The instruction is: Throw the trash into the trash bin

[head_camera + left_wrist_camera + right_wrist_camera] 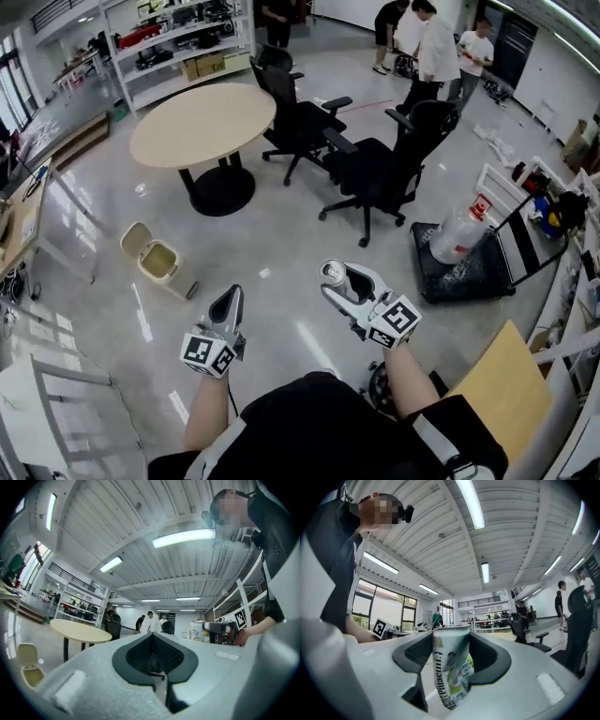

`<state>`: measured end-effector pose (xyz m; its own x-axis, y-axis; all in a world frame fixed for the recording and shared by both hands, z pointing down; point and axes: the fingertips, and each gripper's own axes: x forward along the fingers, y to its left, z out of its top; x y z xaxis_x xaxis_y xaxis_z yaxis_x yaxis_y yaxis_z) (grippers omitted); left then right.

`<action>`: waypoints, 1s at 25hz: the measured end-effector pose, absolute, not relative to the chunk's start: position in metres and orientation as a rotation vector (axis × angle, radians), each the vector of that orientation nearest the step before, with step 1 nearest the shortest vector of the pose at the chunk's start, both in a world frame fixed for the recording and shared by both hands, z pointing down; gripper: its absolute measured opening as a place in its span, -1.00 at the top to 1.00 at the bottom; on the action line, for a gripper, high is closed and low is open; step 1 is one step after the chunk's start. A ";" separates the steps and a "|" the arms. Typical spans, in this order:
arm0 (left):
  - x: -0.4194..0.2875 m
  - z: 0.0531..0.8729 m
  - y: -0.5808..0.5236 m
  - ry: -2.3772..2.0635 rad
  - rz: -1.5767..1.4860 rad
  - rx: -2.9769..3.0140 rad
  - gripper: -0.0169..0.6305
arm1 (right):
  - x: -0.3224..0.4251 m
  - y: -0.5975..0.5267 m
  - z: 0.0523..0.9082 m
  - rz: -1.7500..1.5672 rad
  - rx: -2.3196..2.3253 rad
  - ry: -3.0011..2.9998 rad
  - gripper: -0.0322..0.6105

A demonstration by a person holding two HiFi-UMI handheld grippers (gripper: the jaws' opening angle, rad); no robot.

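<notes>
The white-green can [451, 672] sits clamped in the jaws of the right hand-held gripper [342, 284]; its dark sideways lettering is not surely readable. Only the head view shows its round top. The left hand-held gripper [228, 302] is clenched, empty. The trash bin [157, 260], lid up, stands on the floor [281, 234] at its ten o'clock.

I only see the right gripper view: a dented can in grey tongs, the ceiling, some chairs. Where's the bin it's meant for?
Observer: A beige trash bin stands on the floor near the round table, lid flipped open, ahead and to the person's left.
Operator: Is the other hand carrying anything?
Observer: No. The left tongs are shut with nothing between them.
Operator: What's off to the right?
Observer: A black cart bearing a large clear jug.
</notes>
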<state>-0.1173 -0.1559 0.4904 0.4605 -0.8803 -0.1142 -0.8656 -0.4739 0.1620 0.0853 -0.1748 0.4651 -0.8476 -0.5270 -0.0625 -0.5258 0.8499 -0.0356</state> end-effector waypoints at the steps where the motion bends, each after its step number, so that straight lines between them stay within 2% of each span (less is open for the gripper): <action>1: -0.130 0.491 -0.152 -1.613 -0.279 2.581 0.94 | 0.071 -0.178 0.466 -0.045 -0.785 2.961 0.13; 10: -0.232 0.502 -0.146 -1.973 -0.212 2.323 0.94 | -0.060 -0.223 0.472 -0.080 -0.329 3.039 0.13; 19: -0.308 0.479 -0.173 -2.264 -0.245 2.097 0.94 | -0.157 -0.290 0.456 -0.069 0.036 3.052 0.13; 25: -0.336 0.493 -0.201 -2.378 -0.219 1.963 0.94 | -0.205 -0.322 0.459 -0.072 0.242 3.033 0.13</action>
